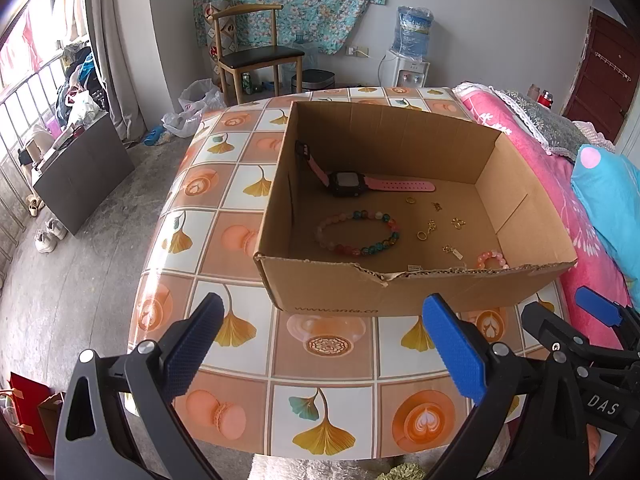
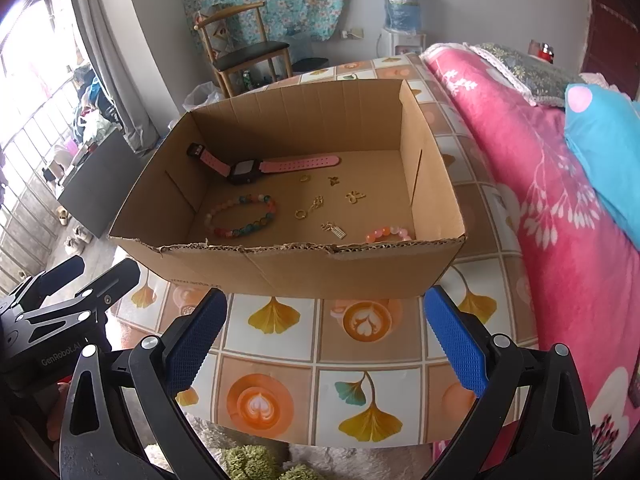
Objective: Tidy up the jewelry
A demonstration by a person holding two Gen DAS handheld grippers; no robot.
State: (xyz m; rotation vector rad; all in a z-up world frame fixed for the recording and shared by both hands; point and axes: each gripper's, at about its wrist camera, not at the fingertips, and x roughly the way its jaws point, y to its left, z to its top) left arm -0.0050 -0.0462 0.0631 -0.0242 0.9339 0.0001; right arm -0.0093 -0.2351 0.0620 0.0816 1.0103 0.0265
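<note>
With the watch (image 1: 347, 182), bracelets and gold pieces lying inside the cardboard box (image 1: 400, 292) on the table (image 1: 248, 240), both claws, left claw (image 1: 324, 350) and right claw (image 2: 326, 344), hover empty with fingers apart short of the box's near wall, so the task appears at or near its end, any next move requiring a reach over that wall.

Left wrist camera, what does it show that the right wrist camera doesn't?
Only the left wrist view shows the white sneakers on the floor, red gift bags at the lower left, and the box's printed web address. Only the right wrist view shows the green fluffy rug below the table edge. Both show the cardboard box holding the pink watch, multicolored bead bracelet, pink bead bracelet and small gold pieces, plus both grippers open and empty: left gripper, right gripper.
</note>
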